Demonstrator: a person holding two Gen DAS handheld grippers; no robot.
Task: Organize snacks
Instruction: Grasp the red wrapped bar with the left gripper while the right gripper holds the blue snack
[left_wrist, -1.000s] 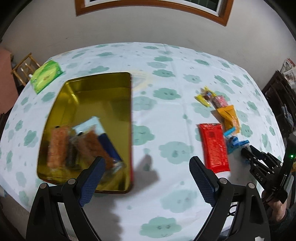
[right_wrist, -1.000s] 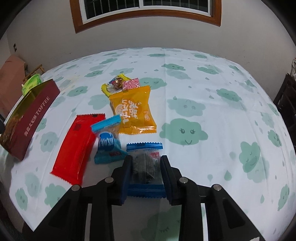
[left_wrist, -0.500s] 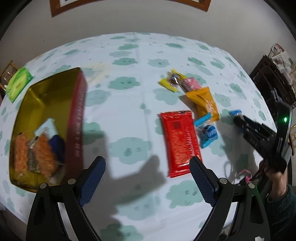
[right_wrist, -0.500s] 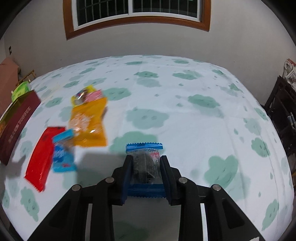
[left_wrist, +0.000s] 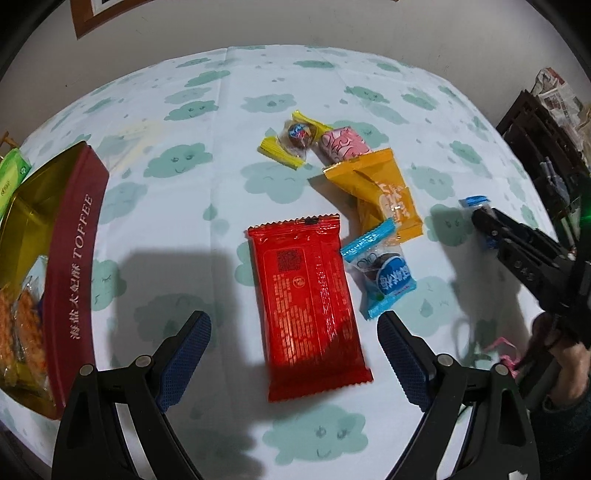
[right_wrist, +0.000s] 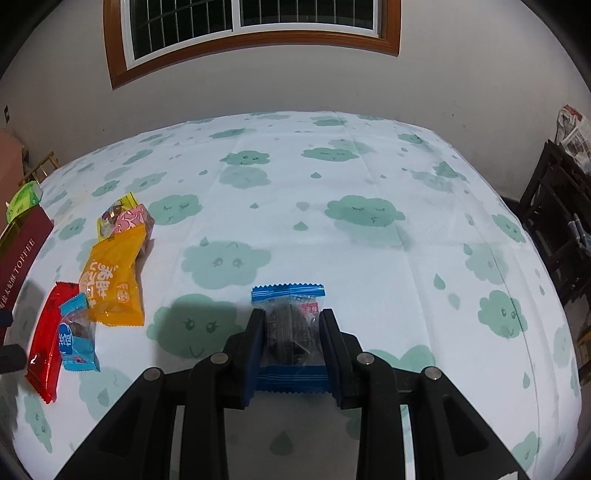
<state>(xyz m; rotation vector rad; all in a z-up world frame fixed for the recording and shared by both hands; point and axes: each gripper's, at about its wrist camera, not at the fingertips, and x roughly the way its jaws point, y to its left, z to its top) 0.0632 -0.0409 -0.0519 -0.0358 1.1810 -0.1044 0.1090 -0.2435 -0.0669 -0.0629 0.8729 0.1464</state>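
Blue-edged clear packet (right_wrist: 290, 325) is sitting pinched between the right tongs (right_wrist: 291, 347), low centre of the right view, above the cloud-print desk (right_wrist: 332, 229). Left tongs (left_wrist: 293, 354) are hanging spread wide over the red packet (left_wrist: 308, 306) at centre of the left view. Blue packet (left_wrist: 386, 273), orange packet (left_wrist: 376, 192), pink candy (left_wrist: 341, 144) and yellow candy (left_wrist: 291, 138) are lying just right and above. Toffee tin (left_wrist: 74, 266) is resting at left edge, snacks inside.

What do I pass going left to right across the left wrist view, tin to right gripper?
Toffee tin → red packet → blue-ended clear packet → right gripper, shut on a blue-edged snack. The small candies and the orange packet overlap, so I've omitted them.
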